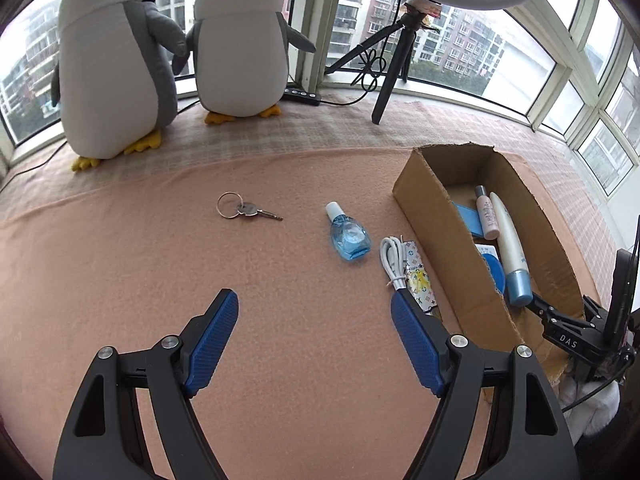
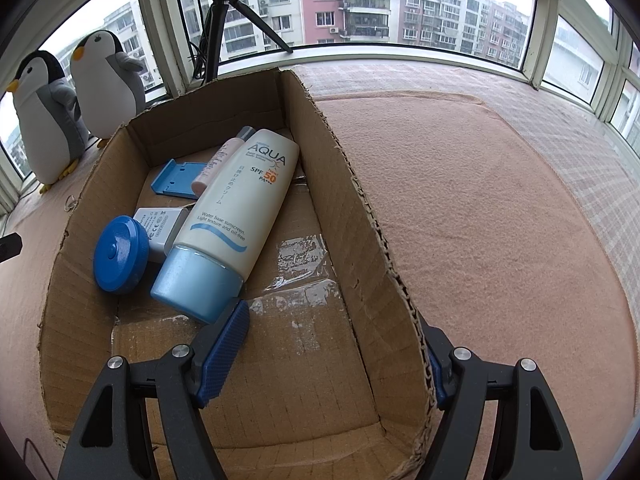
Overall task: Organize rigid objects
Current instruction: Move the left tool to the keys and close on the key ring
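On the pink blanket in the left wrist view lie a key on a ring (image 1: 248,209), a blue dropper bottle (image 1: 348,237), a coiled white cable (image 1: 393,262) and a patterned packet (image 1: 418,280). My left gripper (image 1: 314,299) hovers open just in front of them, holding nothing. The cardboard box (image 2: 360,216) holds a white sunscreen tube (image 2: 240,208), a blue round container (image 2: 120,256), a white charger (image 2: 160,224), a blue stand (image 2: 180,178) and a small pink bottle (image 2: 220,160). My right gripper (image 2: 334,328) is open and empty, straddling the box's right wall, left finger inside near the tube's cap.
Two plush penguins (image 1: 120,72) stand at the back left by the window. A black tripod (image 1: 394,60) with a ring light and a cable remote (image 1: 302,96) sit on the sill. Bare blanket (image 2: 500,220) stretches to the right of the box.
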Demonstrator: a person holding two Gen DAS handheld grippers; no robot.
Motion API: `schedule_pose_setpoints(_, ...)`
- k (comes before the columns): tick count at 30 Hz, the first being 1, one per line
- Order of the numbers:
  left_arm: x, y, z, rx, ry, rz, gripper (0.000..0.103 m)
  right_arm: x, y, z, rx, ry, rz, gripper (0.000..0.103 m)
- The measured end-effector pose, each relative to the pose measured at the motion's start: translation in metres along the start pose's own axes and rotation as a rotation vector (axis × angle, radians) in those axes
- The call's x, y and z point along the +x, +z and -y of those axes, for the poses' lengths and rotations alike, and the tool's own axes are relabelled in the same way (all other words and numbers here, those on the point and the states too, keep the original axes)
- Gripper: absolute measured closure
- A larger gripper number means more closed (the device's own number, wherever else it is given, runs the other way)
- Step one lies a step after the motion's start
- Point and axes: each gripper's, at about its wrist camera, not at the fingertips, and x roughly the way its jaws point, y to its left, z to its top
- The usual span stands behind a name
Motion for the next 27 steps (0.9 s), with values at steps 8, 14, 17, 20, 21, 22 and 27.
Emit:
schedule_pose_setpoints(8, 0.007, 0.010, -0.041, 0.107, -0.007, 0.004, 0.033, 0.000, 0.000, 0.000, -0.005, -0.010, -0.004, 0.031)
schedule_pose_setpoints(14, 0.032, 0.036, -0.065, 0.134, -0.070, -0.005, 0.046, 0.000, -0.001, 0.001, 0.000, -0.030, -0.015, 0.028)
schedule_pose_setpoints(17, 0.050, 0.046, -0.072, 0.160, -0.099, -0.033, 0.046, 0.000, 0.000, 0.000, 0.003, -0.041, -0.019, 0.028)
schedule_pose_setpoints(20, 0.065, 0.053, -0.073, 0.203, -0.108, -0.049, 0.048, 0.000, 0.001, 0.000, 0.007, -0.048, -0.024, 0.027)
schedule_pose_setpoints(21, 0.068, 0.055, -0.073, 0.210, -0.114, -0.051, 0.048, 0.000, 0.001, -0.001, 0.007, -0.051, -0.025, 0.027)
schedule_pose_setpoints(22, 0.071, 0.057, -0.073, 0.216, -0.123, -0.054, 0.049, 0.000, 0.001, -0.001, 0.008, -0.054, -0.026, 0.027)
schedule_pose_setpoints(27, 0.084, 0.065, -0.073, 0.254, -0.155, -0.072, 0.049, 0.001, 0.003, -0.002, 0.011, -0.060, -0.032, 0.027)
